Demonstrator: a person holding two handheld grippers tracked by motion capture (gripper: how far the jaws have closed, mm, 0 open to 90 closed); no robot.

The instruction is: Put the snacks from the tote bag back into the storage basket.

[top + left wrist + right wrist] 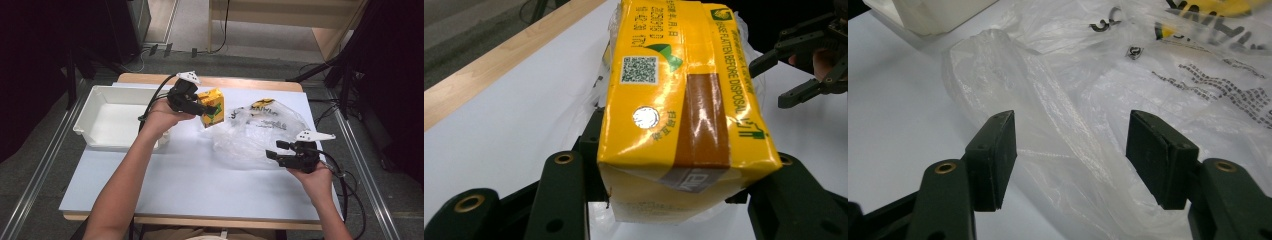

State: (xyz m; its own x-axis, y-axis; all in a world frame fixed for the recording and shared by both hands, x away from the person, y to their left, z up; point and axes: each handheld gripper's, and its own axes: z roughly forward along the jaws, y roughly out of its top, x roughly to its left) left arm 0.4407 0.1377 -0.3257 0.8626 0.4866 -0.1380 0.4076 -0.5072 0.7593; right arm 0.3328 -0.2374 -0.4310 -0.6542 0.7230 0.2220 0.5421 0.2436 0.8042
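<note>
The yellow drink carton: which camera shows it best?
The left gripper view: the yellow cardboard drink carton looms close, its QR code and print readable, clamped in the left gripper. The high view shows it small; the right gripper view faces the clear plastic bag.

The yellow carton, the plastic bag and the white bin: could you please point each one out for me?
yellow carton (674,100), left gripper view, on its printed top face.
plastic bag (260,132), high view, on its crumpled clear middle.
white bin (90,107), high view, on its left wall.
</note>
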